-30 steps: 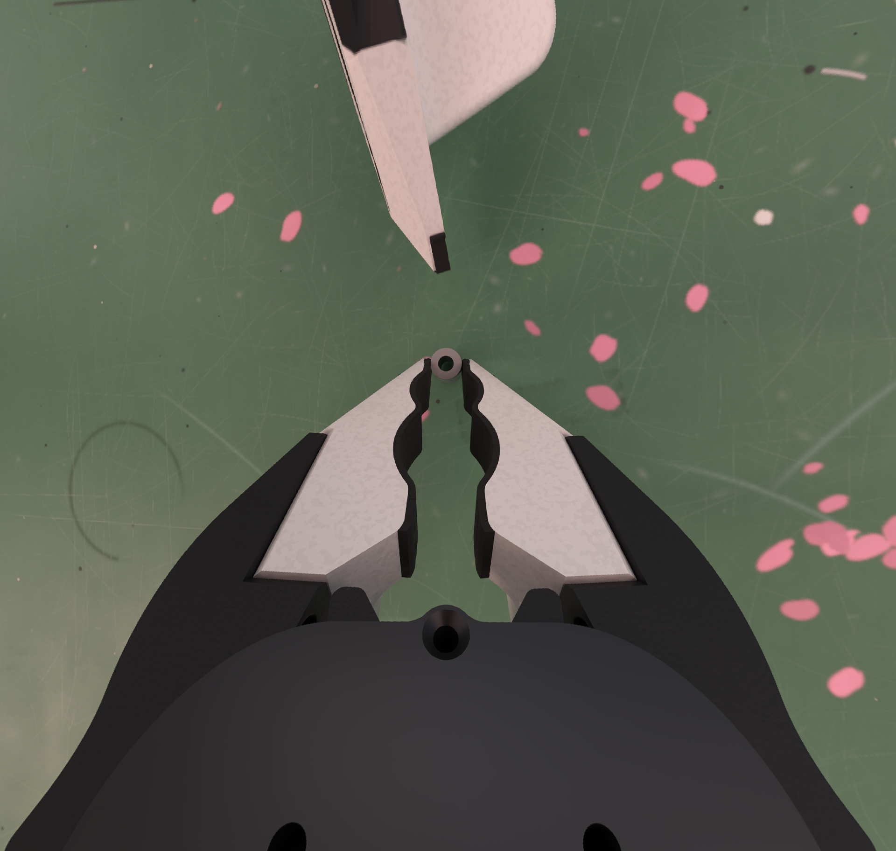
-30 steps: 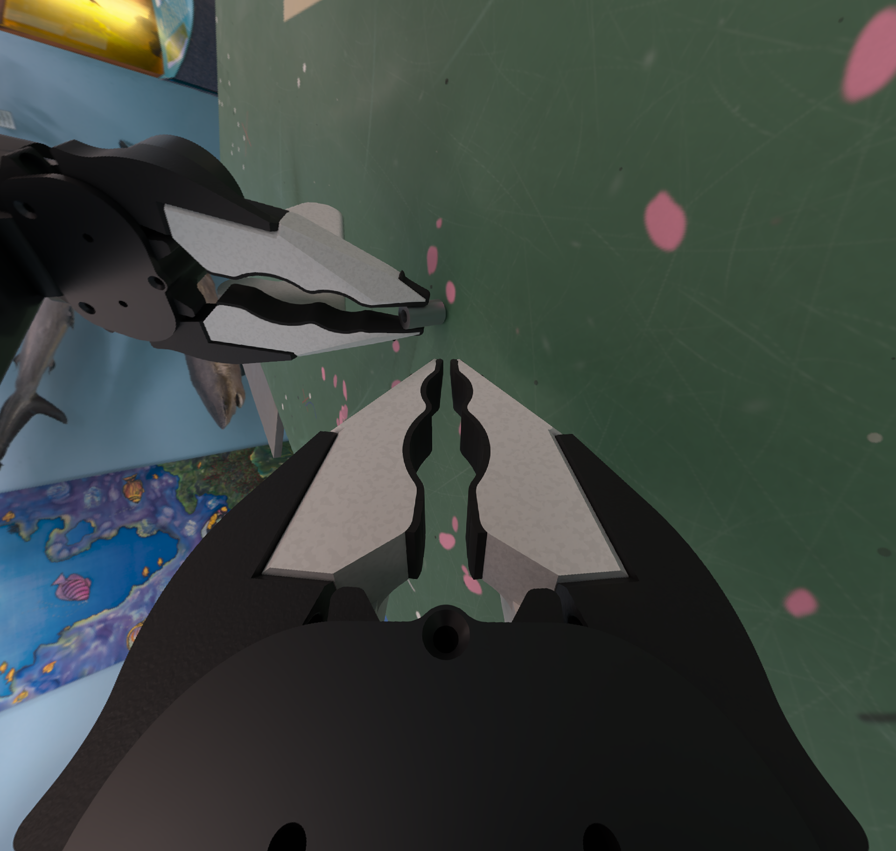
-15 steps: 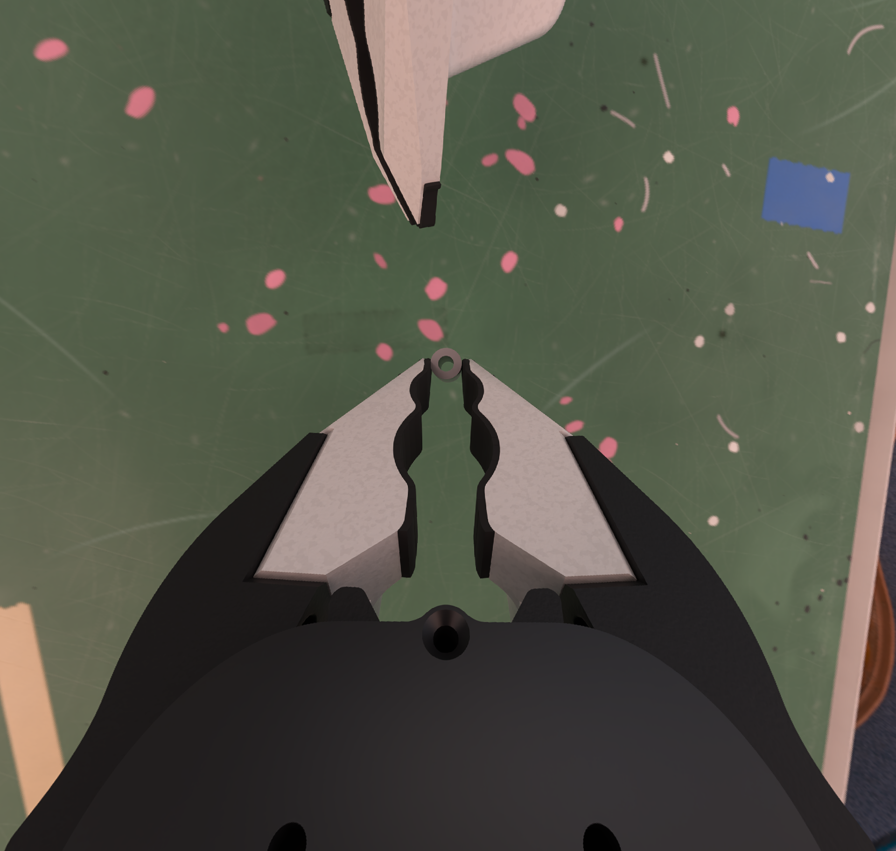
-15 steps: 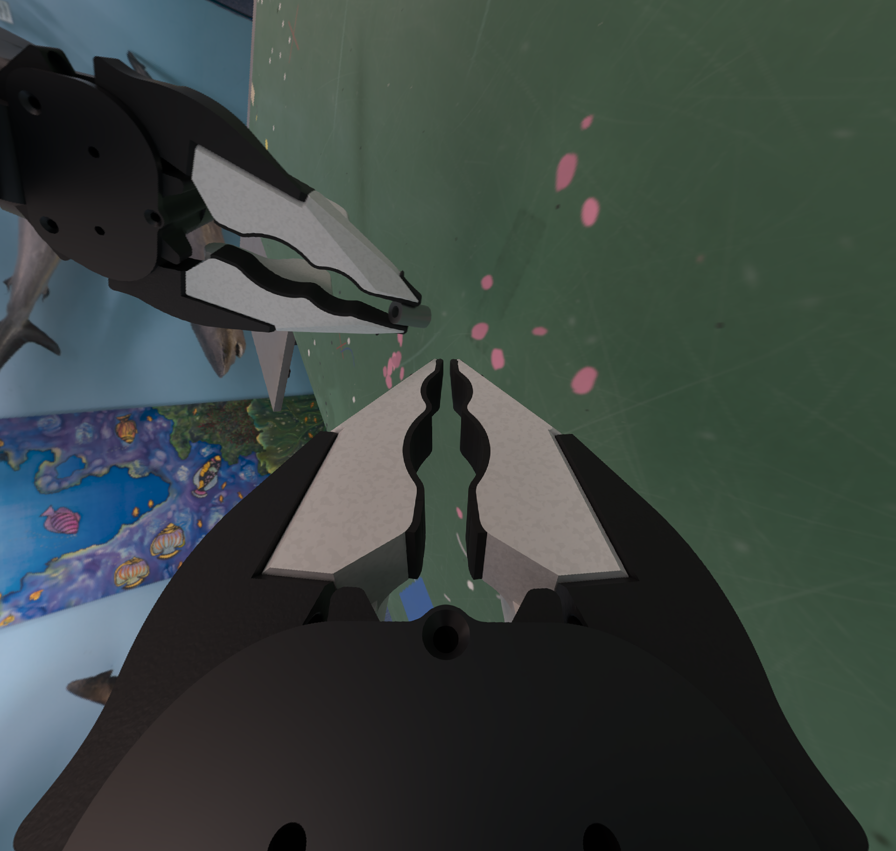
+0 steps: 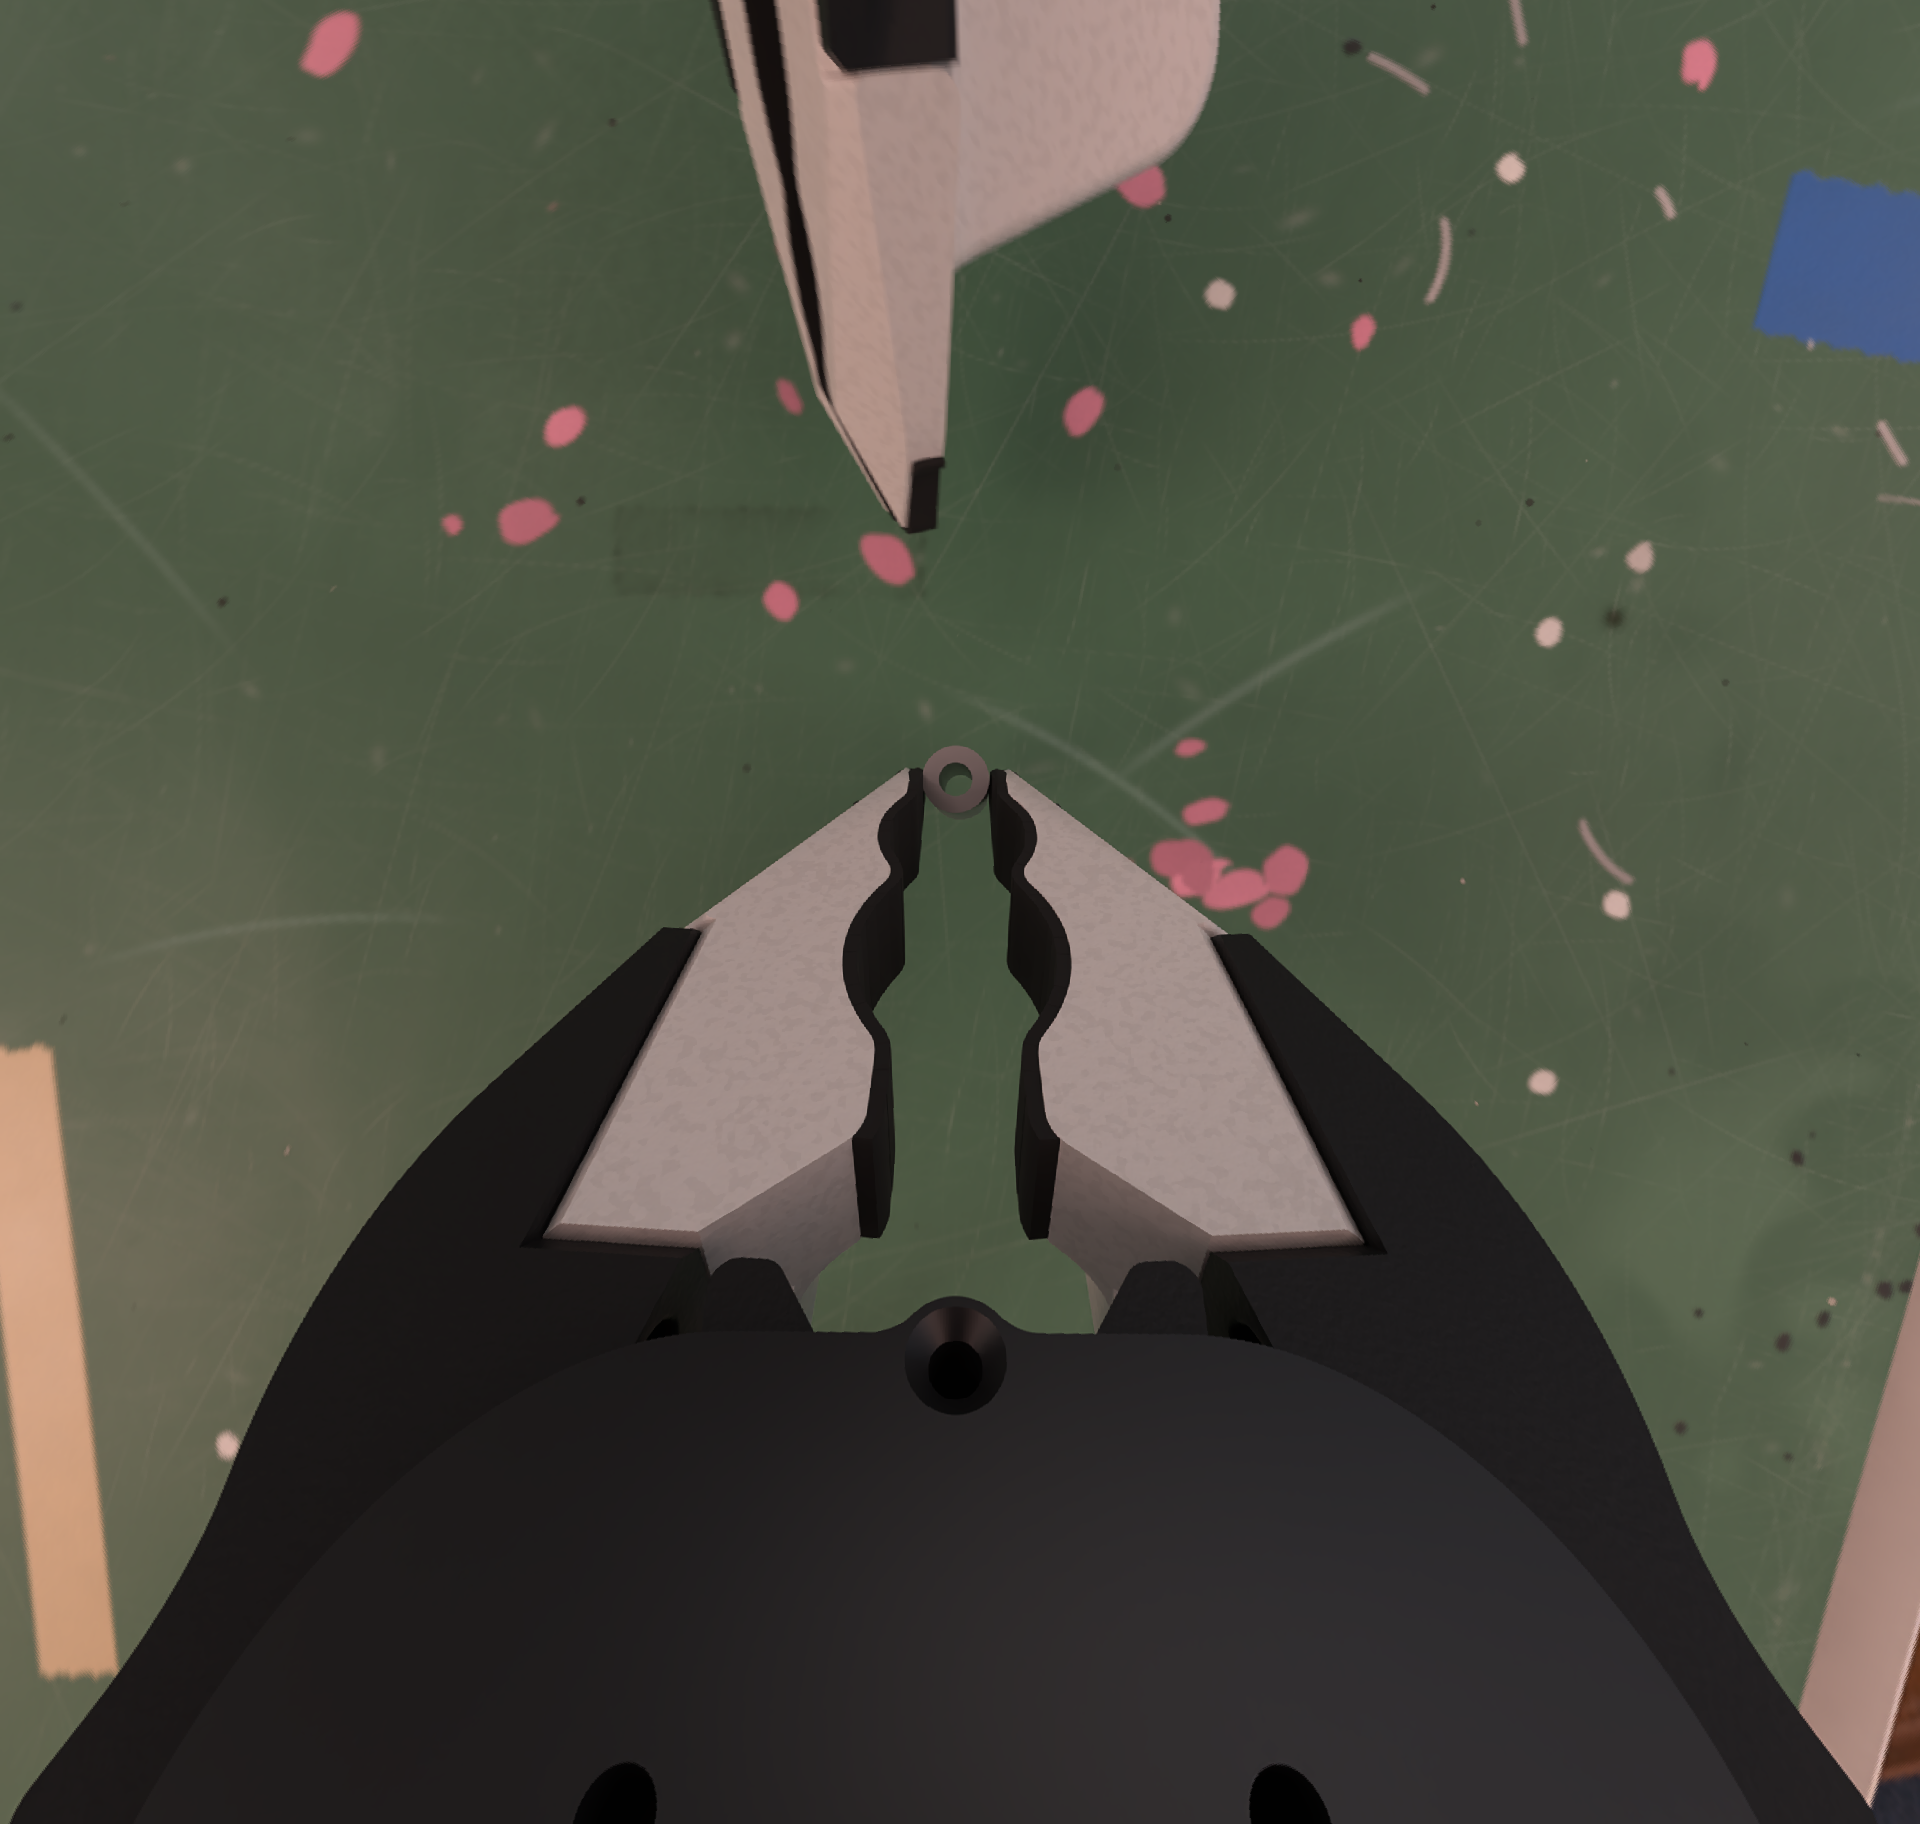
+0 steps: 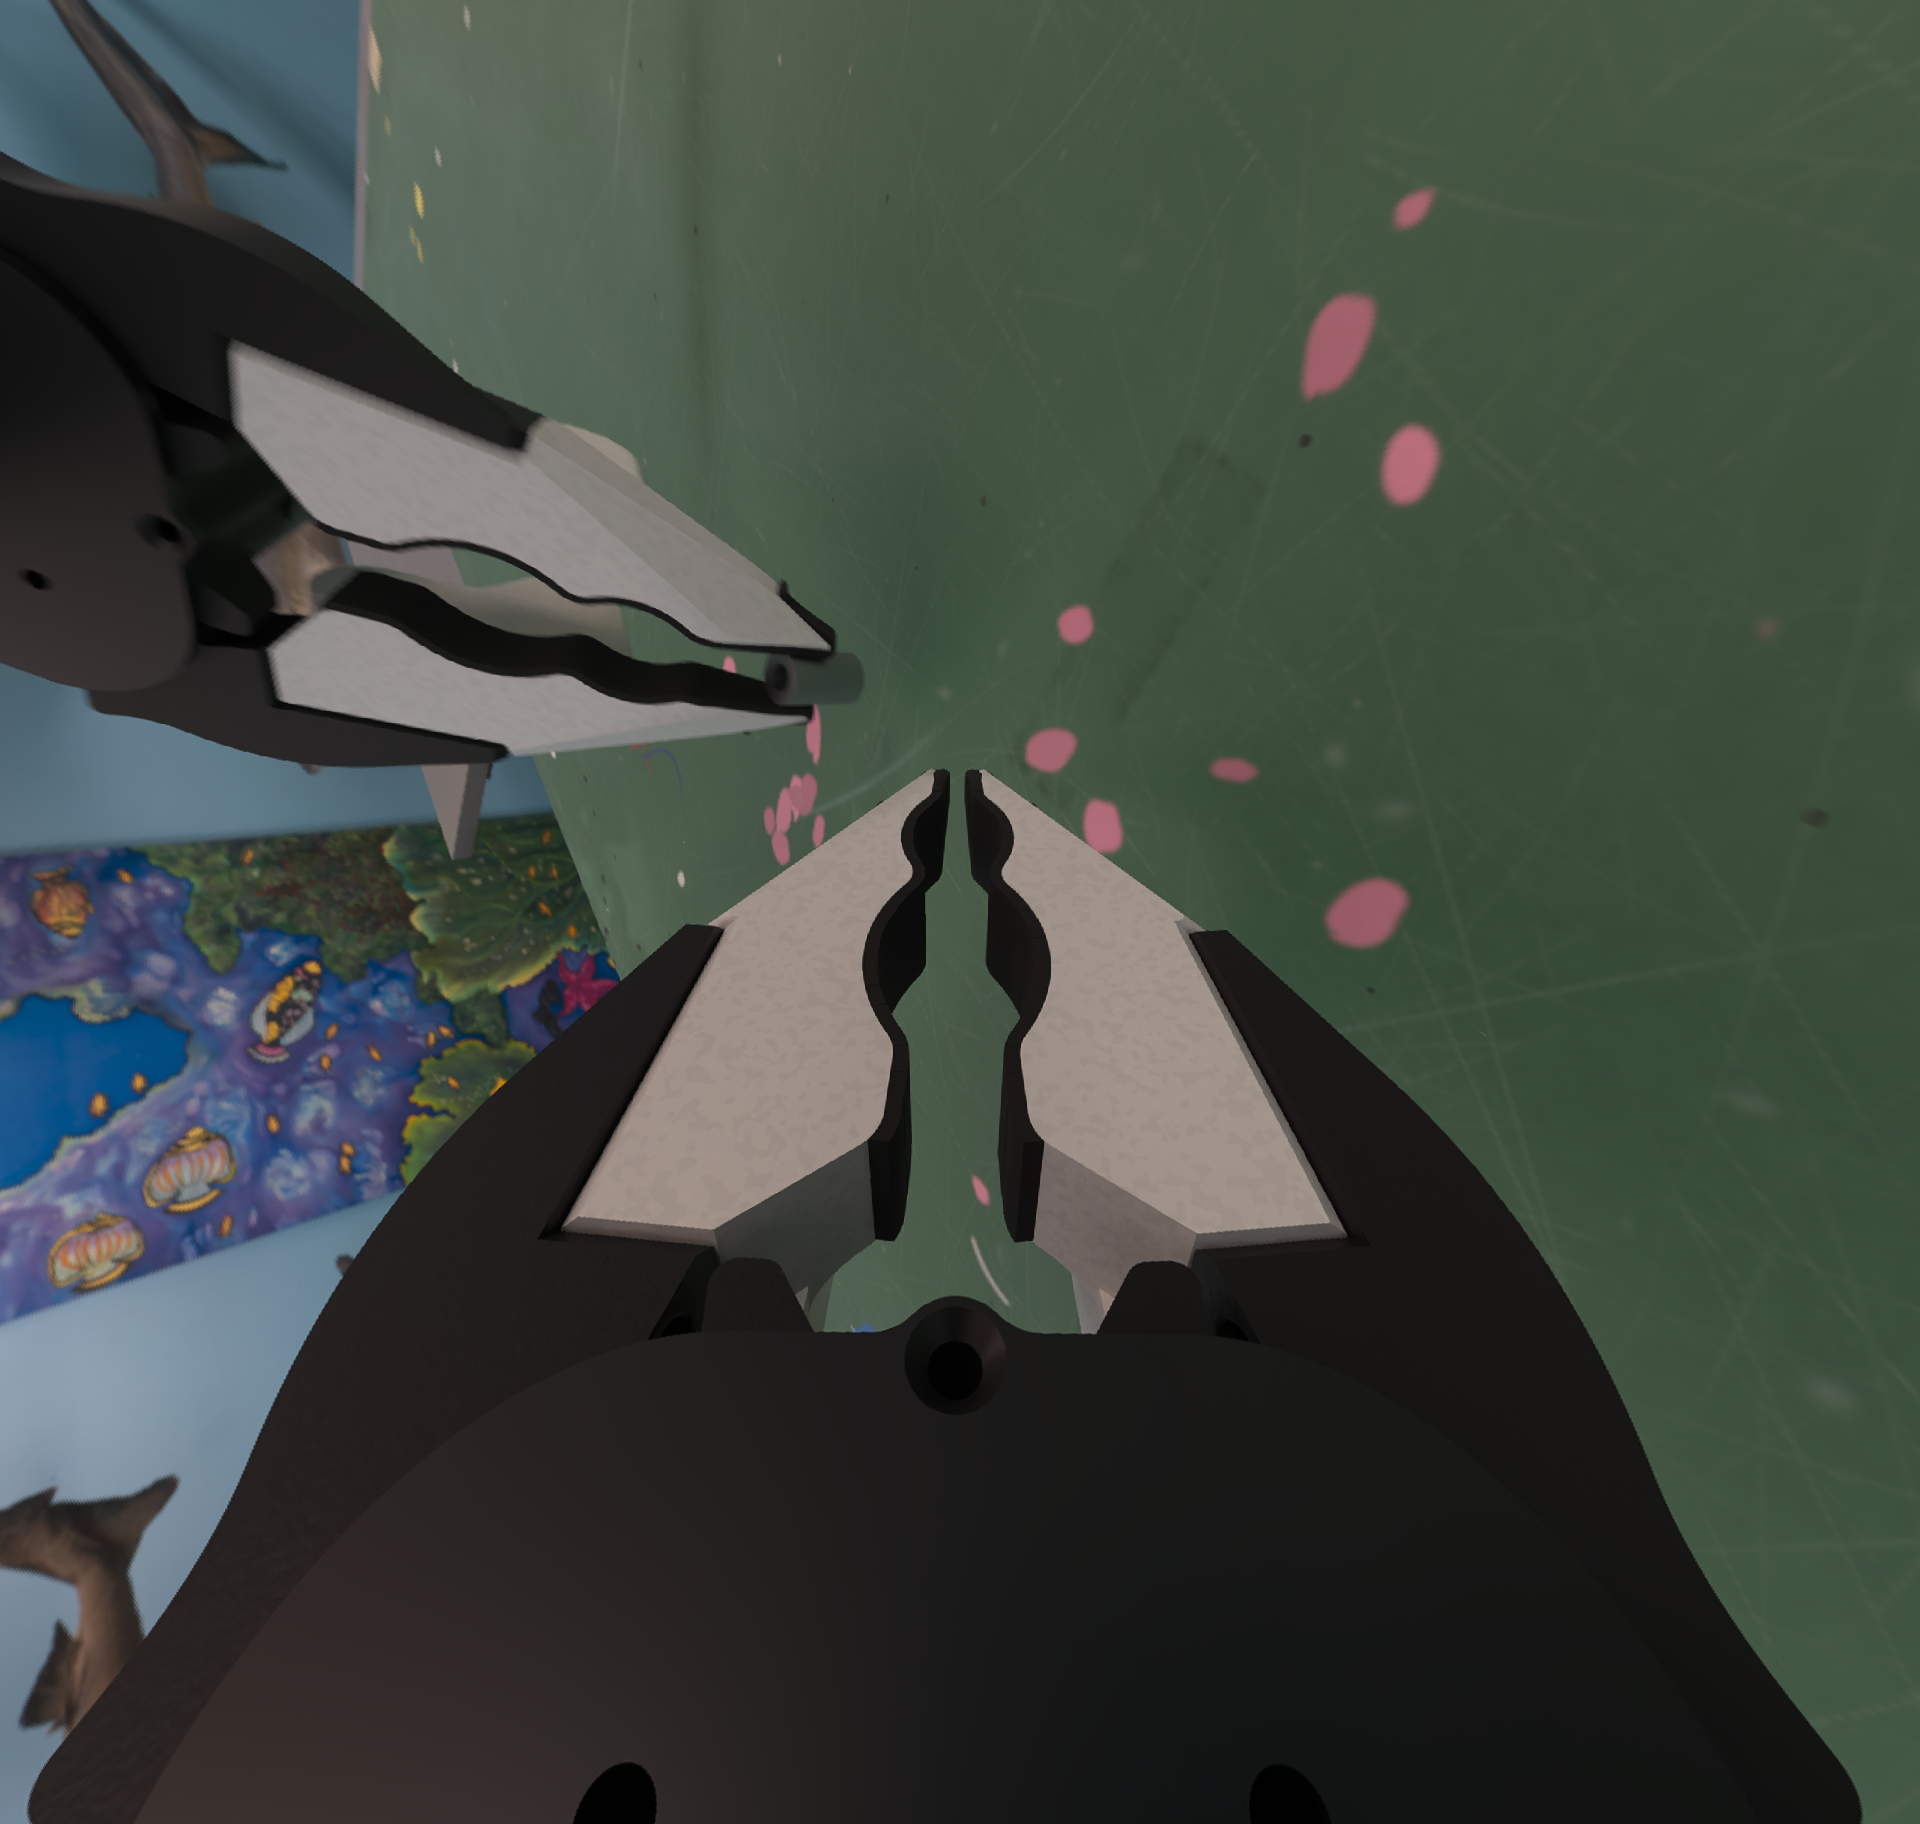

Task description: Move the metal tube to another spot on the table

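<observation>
Tube: small grey metal tube (image 5: 956,782) pinched at left gripper (image 5: 956,787) jaw tips, long axis pointing down at green tabletop (image 5: 312,735).
Right gripper (image 6: 957,777): just beside, jaws nearly closed, empty.

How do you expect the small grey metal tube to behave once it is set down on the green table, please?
The small grey metal tube looks rigid: it juts straight beyond the left tongs without sagging. Being round and hollow, it would probably roll on the flat green table if laid sideways. Pinched only at the tips, its smooth surface might slip.
</observation>
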